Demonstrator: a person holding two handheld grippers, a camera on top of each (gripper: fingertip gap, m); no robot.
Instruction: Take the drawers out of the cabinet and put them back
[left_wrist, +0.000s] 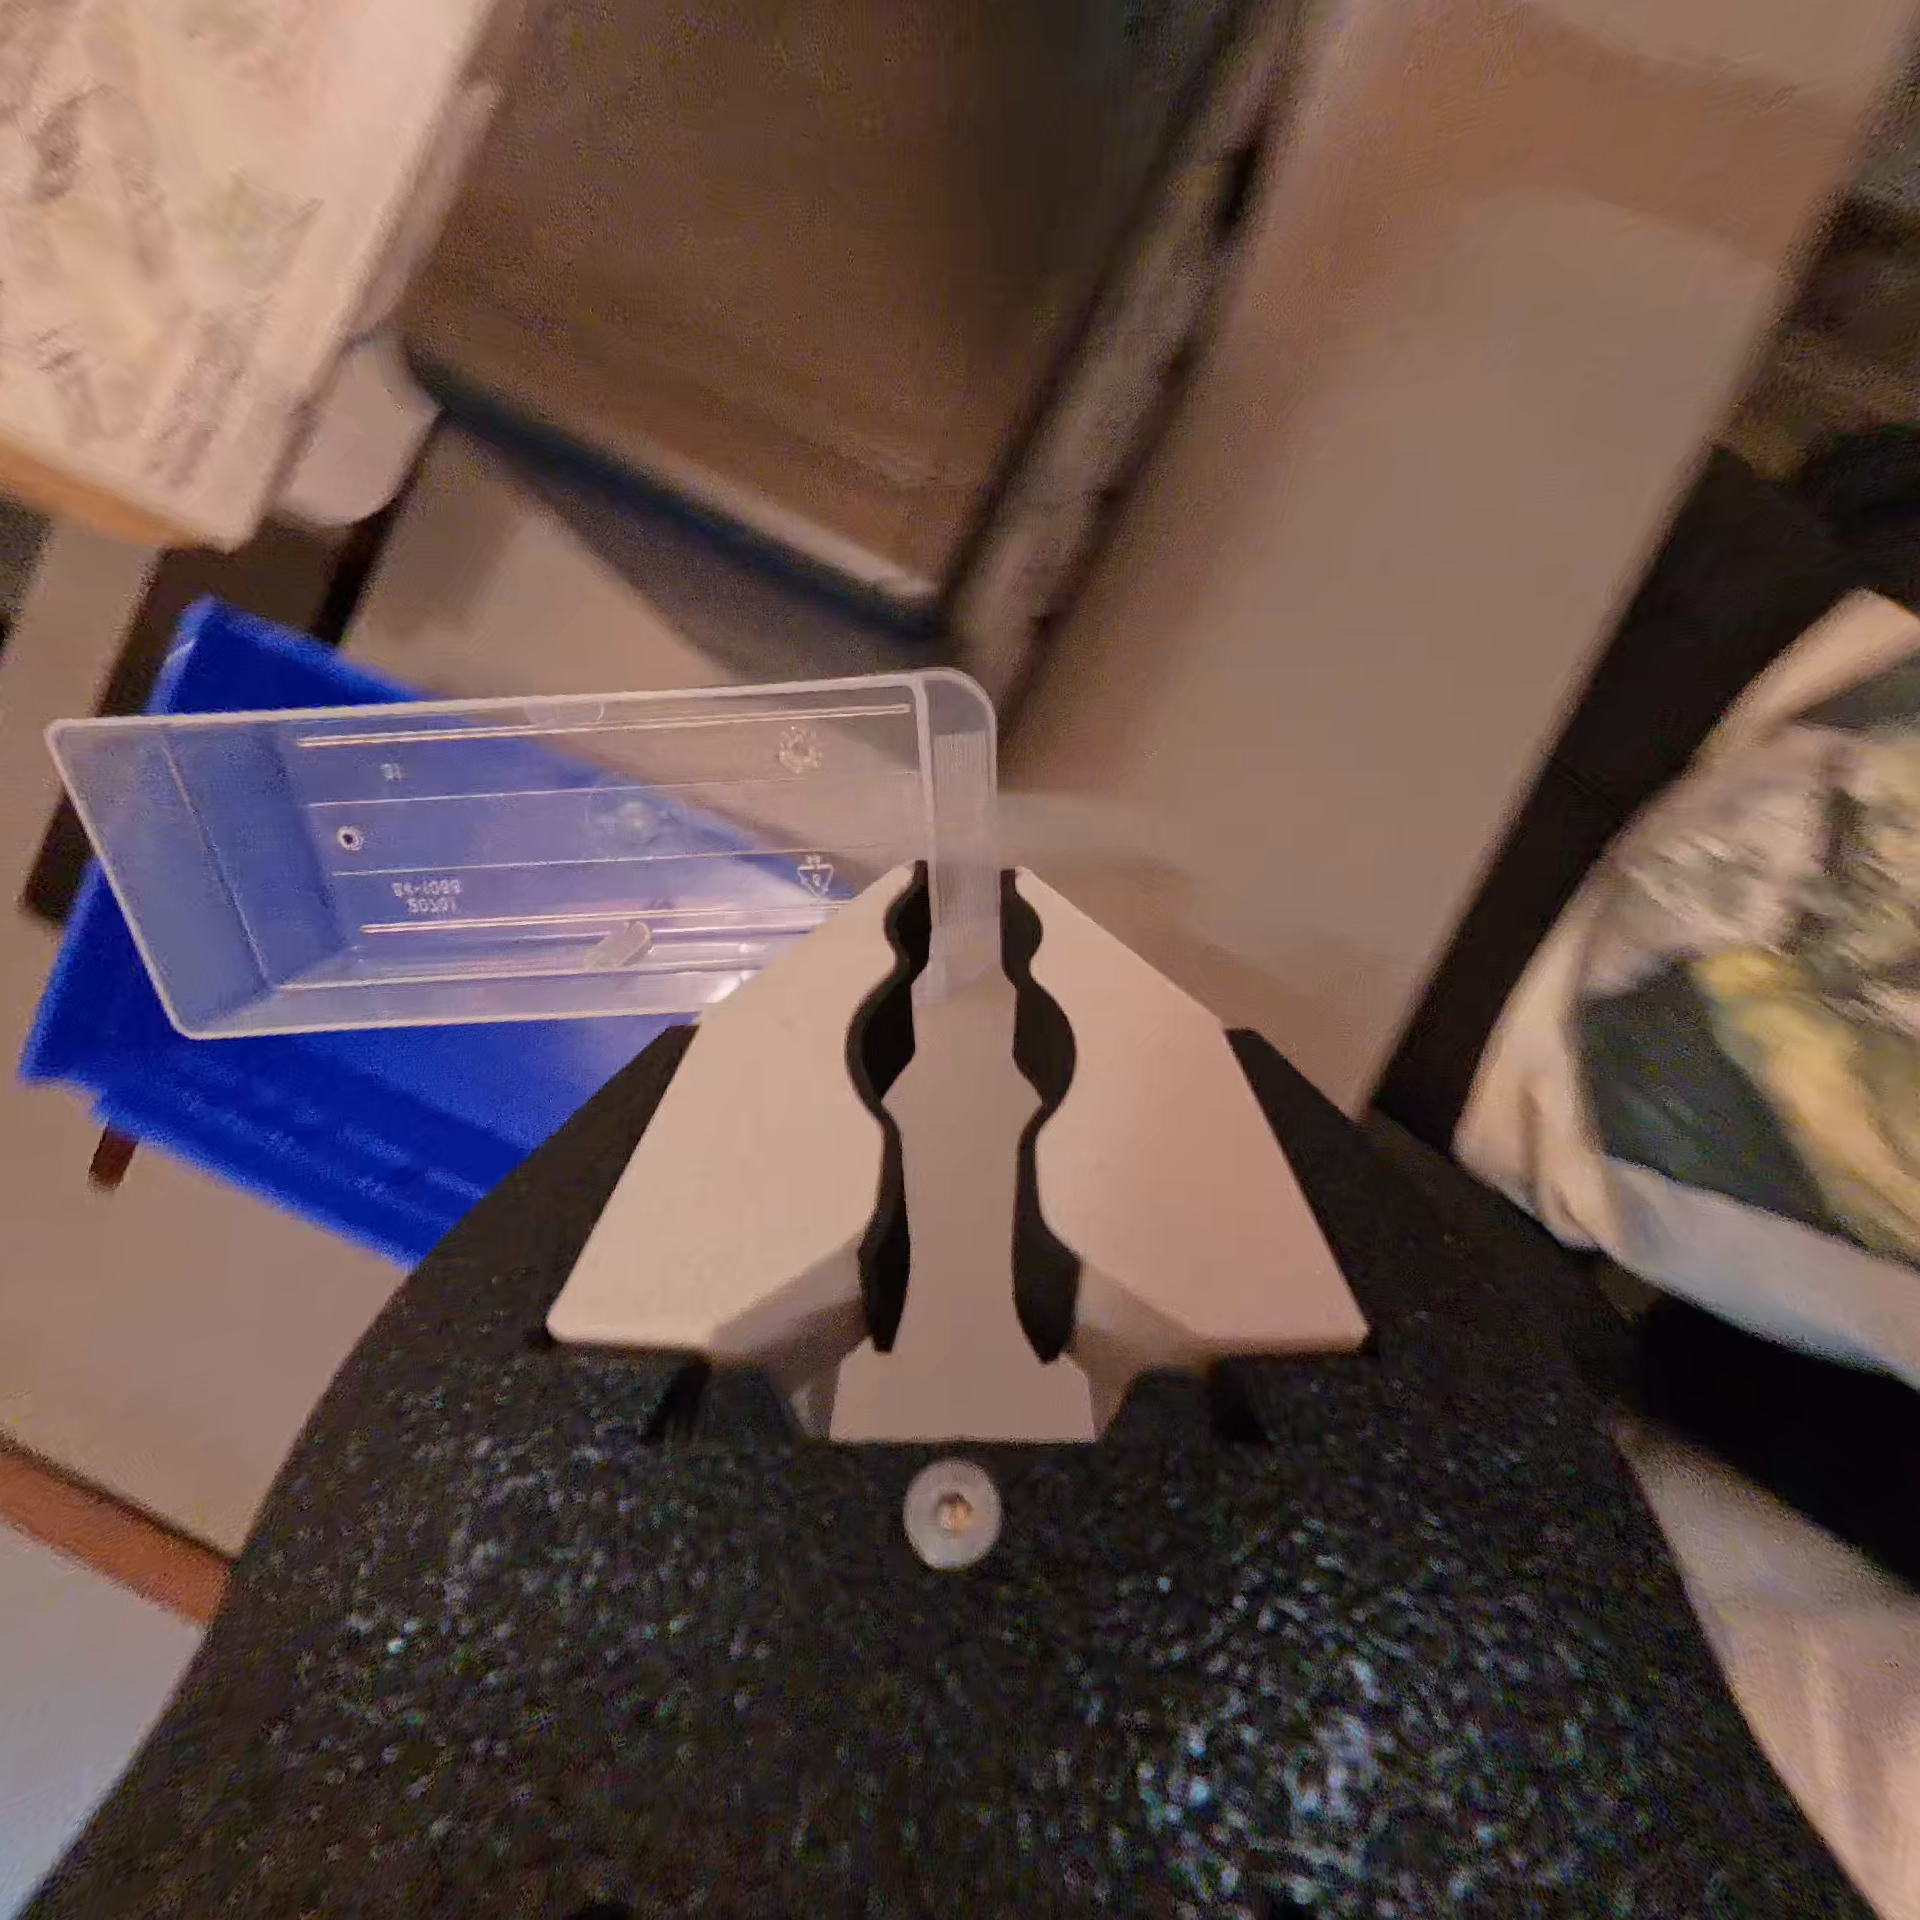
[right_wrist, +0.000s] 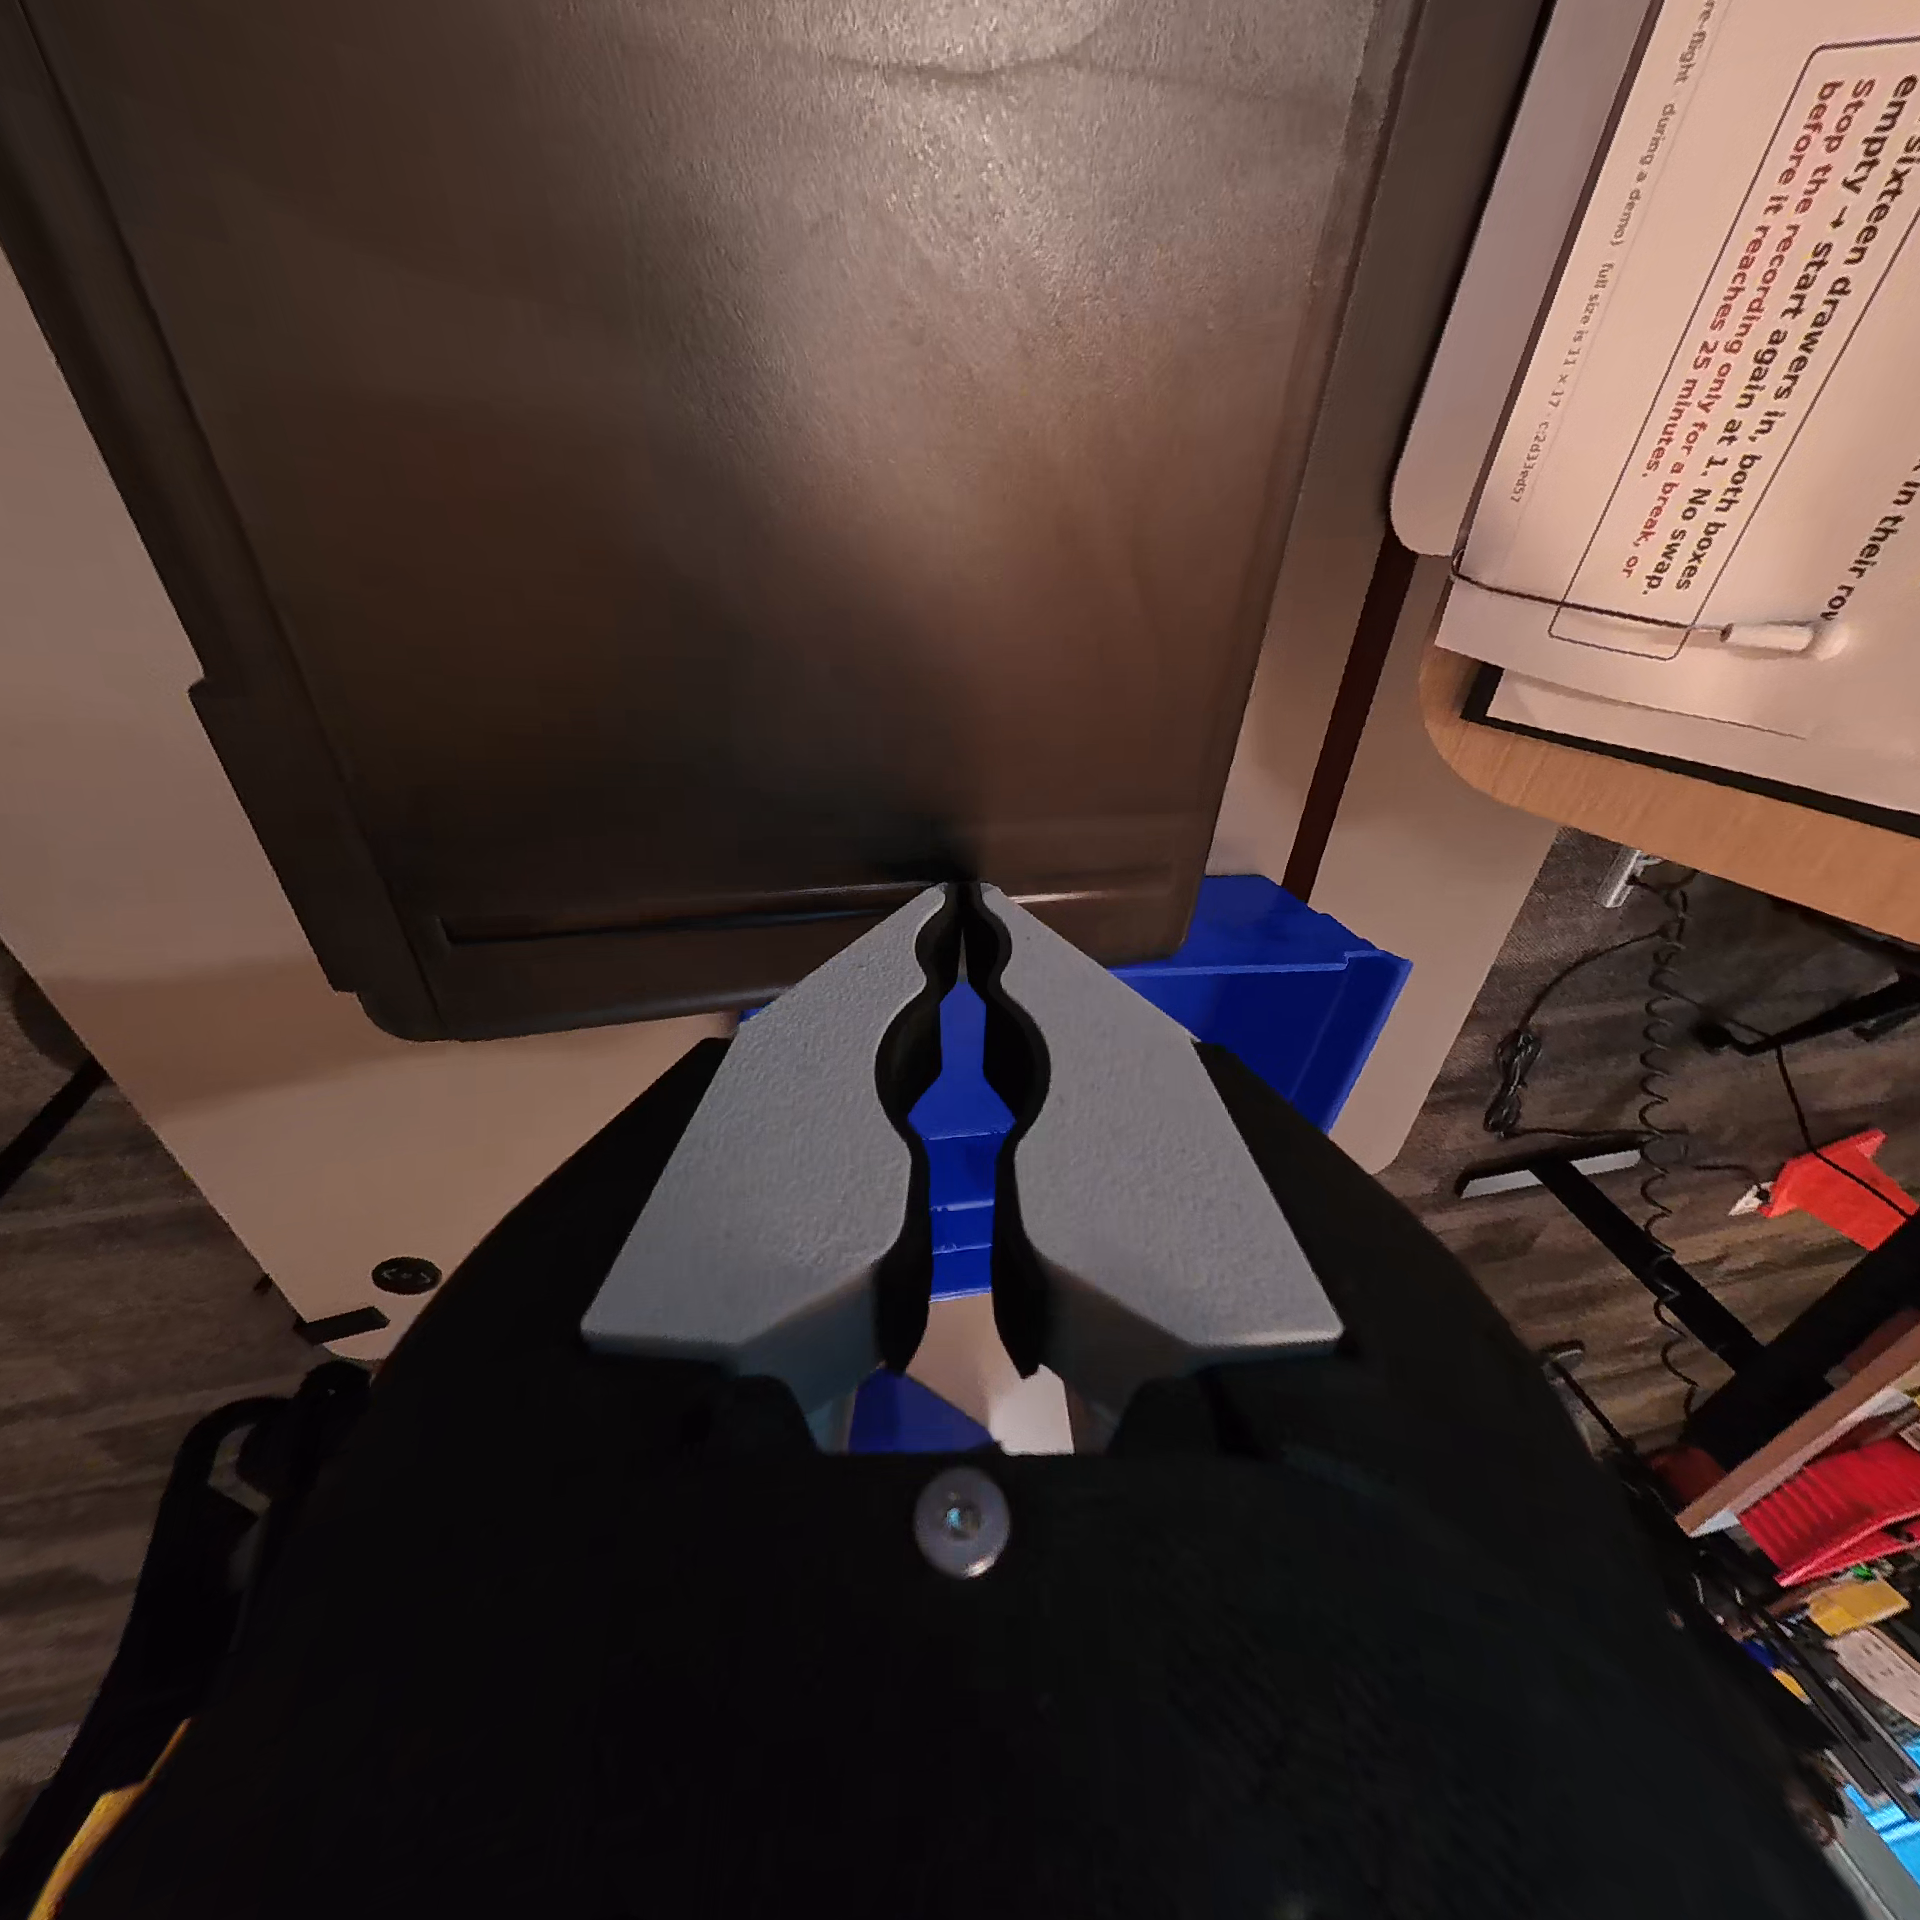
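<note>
- While the left gripper pinches the pull tab of a clear plastic drawer, the drawer hangs in the air, tipped on its side so its open face and moulded base show to the camera.
- The fingers of this gripper are drawn nearly together, with only the thin tab between their tips; the rest of the drawer sticks out to the left, unsupported.
- Behind and below the drawer sits a blue bin on a pale surface; the background is blurred.
- The right gripper has its tips closed, or all but closed, at the lower edge of a dark cabinet panel; whether it actually pinches that edge cannot be told.
- Through the gap between its fingers a blue bin shows, just beneath the cabinet, and a printed sheet lies on a desk at upper right.
- The step in hand looks like the removal half of the task: one drawer is out of the cabinet and is being carried, probably toward the bin.
- The next move calls for lowering the drawer level over the bin before letting go, since a grip on the tab alone lets it swing; the right gripper would best keep the cabinet steady.
</note>
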